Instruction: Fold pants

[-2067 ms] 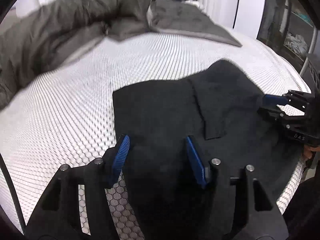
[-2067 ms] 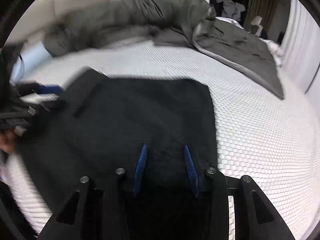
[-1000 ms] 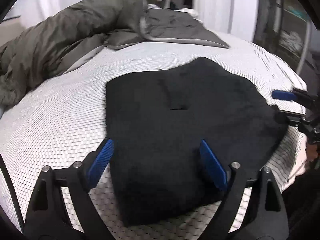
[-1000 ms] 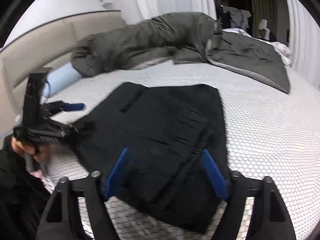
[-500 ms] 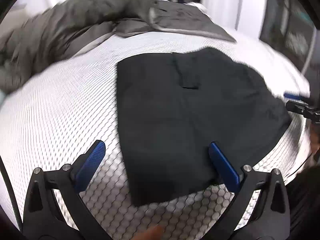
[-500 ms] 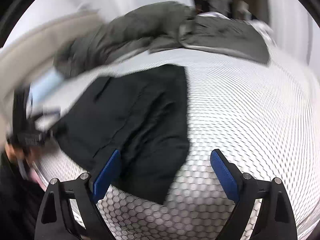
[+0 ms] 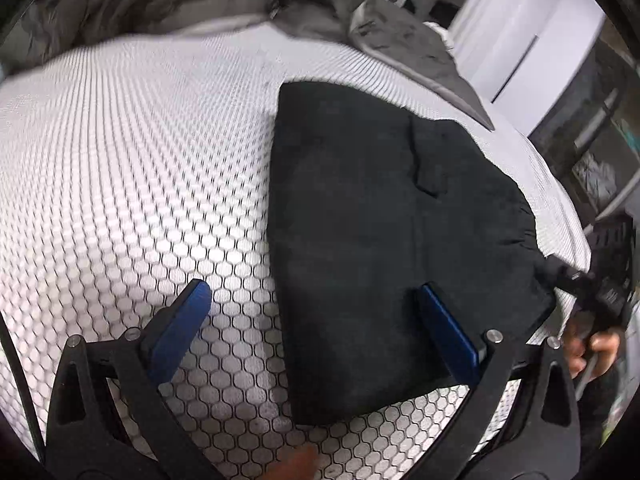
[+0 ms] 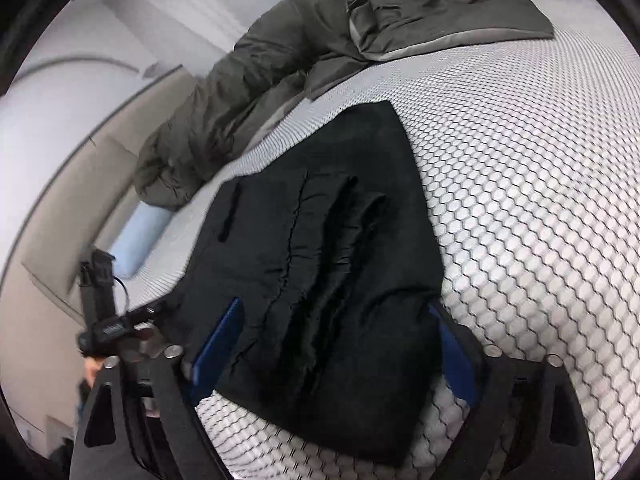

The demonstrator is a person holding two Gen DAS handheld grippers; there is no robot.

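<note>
**Now folded pants lie on the bed, both hand-held grippers released**

Black pants (image 7: pixel 384 240) are seen folded into a compact, roughly rectangular bundle on the bed (image 7: pixel 132 168), which is covered by a white sheet with a dark honeycomb pattern. The bundle is placed close to the near edge of the bed, at the corner where the person's hand (image 7: pixel 592 350) is seen. A pocket flap is visible on the upper layer in the left wrist view, and gathered creases run along the cloth in the right wrist view (image 8: pixel 320 272).

The left hand-held gripper (image 7: pixel 316 320) is held over the near edge of the pants with its jaws spread wide. One blue pad (image 7: pixel 180 328) stands over bare sheet, the other (image 7: pixel 448 332) over the cloth, and the left edge of the bundle lies between them; nothing is gripped. Its jaws have just been opening.

The right hand-held gripper (image 8: pixel 336 344) is also released, its two blue pads straddling the near end of the folded pants without pressing on it. Its jaws have just been closing somewhat, with the cloth between them.

A rumpled grey-green duvet (image 8: pixel 248 92) is heaped along the far edge of the bed, well apart from the pants. A pale blue pillow (image 8: pixel 138 236) is seen at the headboard side, beside the duvet.
</note>
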